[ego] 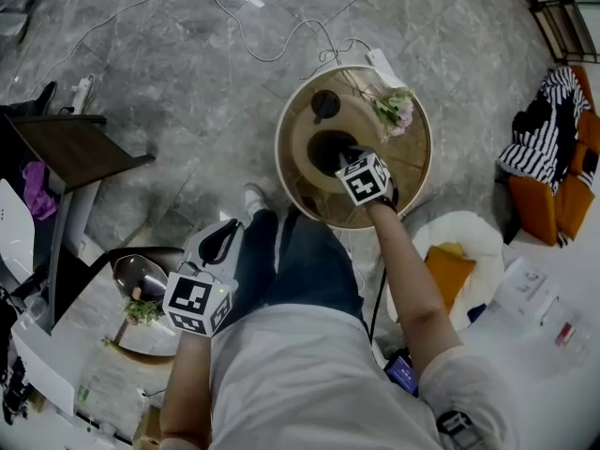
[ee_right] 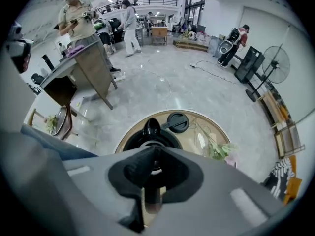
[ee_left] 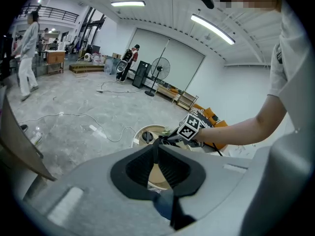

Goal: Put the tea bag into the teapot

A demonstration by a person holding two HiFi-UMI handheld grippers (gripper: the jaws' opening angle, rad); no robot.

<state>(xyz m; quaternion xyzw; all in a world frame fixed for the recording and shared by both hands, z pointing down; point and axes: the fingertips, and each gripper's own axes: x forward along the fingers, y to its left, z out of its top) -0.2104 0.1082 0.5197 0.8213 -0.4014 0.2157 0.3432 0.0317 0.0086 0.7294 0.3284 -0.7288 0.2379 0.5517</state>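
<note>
A black teapot (ego: 323,146) (ee_right: 147,132) stands open on a round wooden table (ego: 291,181) (ee_right: 199,132). Its lid (ego: 325,104) (ee_right: 177,123) lies behind it. My right gripper (ego: 352,164) (ee_right: 152,154) hangs over the pot's near rim with its jaws together. A thin pale-brown strip (ee_right: 151,195) shows in the slit between them and looks like the tea bag, mostly hidden by the pads. My left gripper (ego: 225,231) (ee_left: 157,146) rests over my lap, away from the table, shut and holding nothing.
A flower sprig (ego: 394,109) (ee_right: 219,150) lies on the table's right side. A low stand with a bowl and plant (ego: 141,279) is at my left, with a dark desk (ego: 75,148) beyond it. A white seat with an orange cushion (ego: 450,265) is at my right. A cable (ego: 253,45) runs over the floor.
</note>
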